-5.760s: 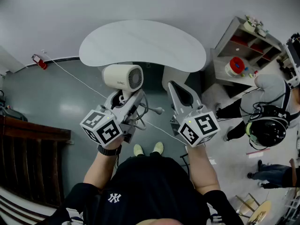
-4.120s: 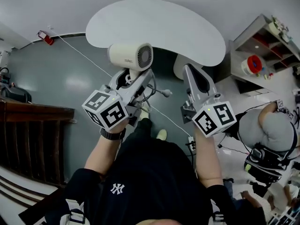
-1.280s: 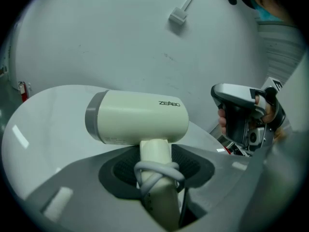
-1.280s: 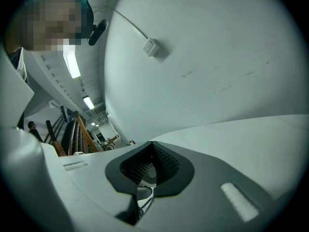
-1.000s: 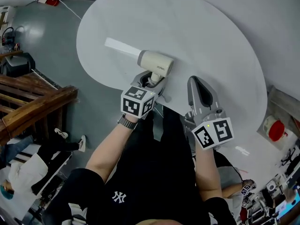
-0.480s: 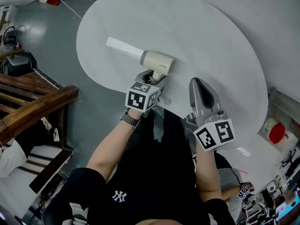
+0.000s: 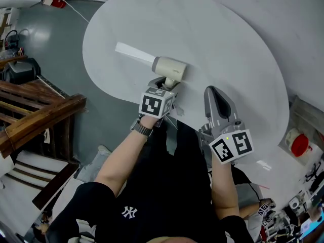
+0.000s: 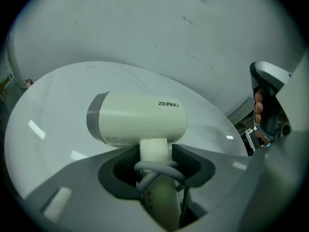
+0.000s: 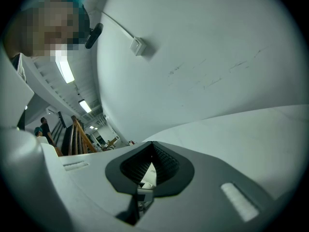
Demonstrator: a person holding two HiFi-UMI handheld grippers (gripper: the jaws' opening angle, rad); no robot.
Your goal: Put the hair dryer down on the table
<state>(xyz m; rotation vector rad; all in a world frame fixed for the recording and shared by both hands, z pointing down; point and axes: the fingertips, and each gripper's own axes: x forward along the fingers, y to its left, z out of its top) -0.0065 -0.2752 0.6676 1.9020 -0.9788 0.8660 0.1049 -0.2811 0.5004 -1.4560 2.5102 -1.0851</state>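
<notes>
Jaws clamped on the handle of a cream hair dryer [image 7: 170, 68], the left gripper [image 7: 165, 83] holds it over the near edge of a round white surface [image 7: 233, 44]. The barrel lies sideways and a grey cord [image 8: 157, 169] is looped round the handle between the jaws; whether the dryer touches the surface cannot be told. Just to its right, the right gripper [image 7: 212, 91] hangs over the same edge with its jaws together on nothing, while a wooden railing [image 7: 38, 116] stands on the grey floor [image 7: 61, 49] well to the left.
</notes>
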